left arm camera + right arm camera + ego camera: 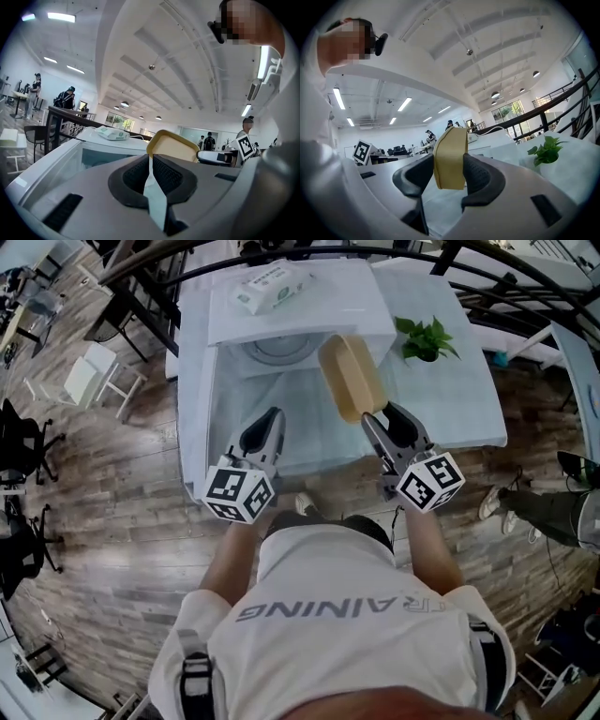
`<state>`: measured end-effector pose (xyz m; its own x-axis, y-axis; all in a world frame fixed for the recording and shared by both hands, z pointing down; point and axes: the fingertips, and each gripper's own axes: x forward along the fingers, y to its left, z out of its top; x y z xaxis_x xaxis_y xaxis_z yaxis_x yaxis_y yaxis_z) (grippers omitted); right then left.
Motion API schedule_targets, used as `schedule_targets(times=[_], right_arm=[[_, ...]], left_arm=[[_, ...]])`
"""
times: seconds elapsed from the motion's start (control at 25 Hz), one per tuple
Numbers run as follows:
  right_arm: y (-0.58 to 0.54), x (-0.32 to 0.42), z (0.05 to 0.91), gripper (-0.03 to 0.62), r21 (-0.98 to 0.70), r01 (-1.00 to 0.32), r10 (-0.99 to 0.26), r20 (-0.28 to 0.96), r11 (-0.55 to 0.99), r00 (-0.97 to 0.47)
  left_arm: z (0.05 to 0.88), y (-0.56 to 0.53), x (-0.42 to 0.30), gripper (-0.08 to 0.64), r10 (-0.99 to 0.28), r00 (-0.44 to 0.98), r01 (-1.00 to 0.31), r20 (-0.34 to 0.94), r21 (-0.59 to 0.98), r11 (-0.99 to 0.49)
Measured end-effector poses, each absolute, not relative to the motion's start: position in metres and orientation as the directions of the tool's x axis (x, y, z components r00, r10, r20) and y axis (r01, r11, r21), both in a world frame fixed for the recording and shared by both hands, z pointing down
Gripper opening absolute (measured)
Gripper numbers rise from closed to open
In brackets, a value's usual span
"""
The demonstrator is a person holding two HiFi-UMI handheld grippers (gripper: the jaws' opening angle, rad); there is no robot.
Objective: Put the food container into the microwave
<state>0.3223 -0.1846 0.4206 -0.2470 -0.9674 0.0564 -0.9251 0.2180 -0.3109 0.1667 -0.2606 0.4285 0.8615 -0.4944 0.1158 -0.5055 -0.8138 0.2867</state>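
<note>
A tan, flat food container (352, 376) is held up on edge in my right gripper (375, 415), whose jaws are shut on its lower end; it fills the gap between the pads in the right gripper view (450, 157). It hangs just in front of the white microwave (300, 310), at the right side of its open cavity, where a glass turntable (281, 348) shows. My left gripper (274, 414) is to the left of the container, low before the opening, shut with nothing in it. In the left gripper view the container (173, 146) rises behind the closed pads.
A tissue pack (272, 287) lies on the microwave's top. A small green plant (427, 338) stands on the white table (459, 390) to the right. The microwave door (194, 409) stands open at the left. Black railings run behind the table. A seated person's legs (525, 502) are at the right.
</note>
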Motion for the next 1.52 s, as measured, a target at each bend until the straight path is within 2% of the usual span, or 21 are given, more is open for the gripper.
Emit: schedule_targets(times=[0.44, 0.68, 1.12, 1.52], right_arm=[[-0.231, 0.295, 0.478, 0.213, -0.435, -0.844, -0.905, 0.134, 0.313, -0.405], [-0.266, 0.294, 0.521, 0.213, -0.615, -0.739, -0.877, 0.153, 0.276, -0.455], [-0.347, 0.292, 0.564, 0.213, -0.82, -0.543, -0.896, 0.088, 0.183, -0.436], [-0.407, 0.289, 0.584, 0.213, -0.831, -0.54, -0.926, 0.091, 0.131, -0.365]], left_arm=[[0.434, -0.275, 0.151, 0.049, -0.583, 0.799, -0.599, 0.147, 0.284, -0.749], [0.435, -0.283, 0.149, 0.049, -0.638, 0.75, -0.658, 0.173, 0.283, -0.698], [0.445, -0.288, 0.146, 0.049, -0.679, 0.699, -0.714, 0.224, 0.273, -0.645], [0.454, -0.292, 0.142, 0.049, -0.69, 0.684, -0.728, 0.237, 0.283, -0.625]])
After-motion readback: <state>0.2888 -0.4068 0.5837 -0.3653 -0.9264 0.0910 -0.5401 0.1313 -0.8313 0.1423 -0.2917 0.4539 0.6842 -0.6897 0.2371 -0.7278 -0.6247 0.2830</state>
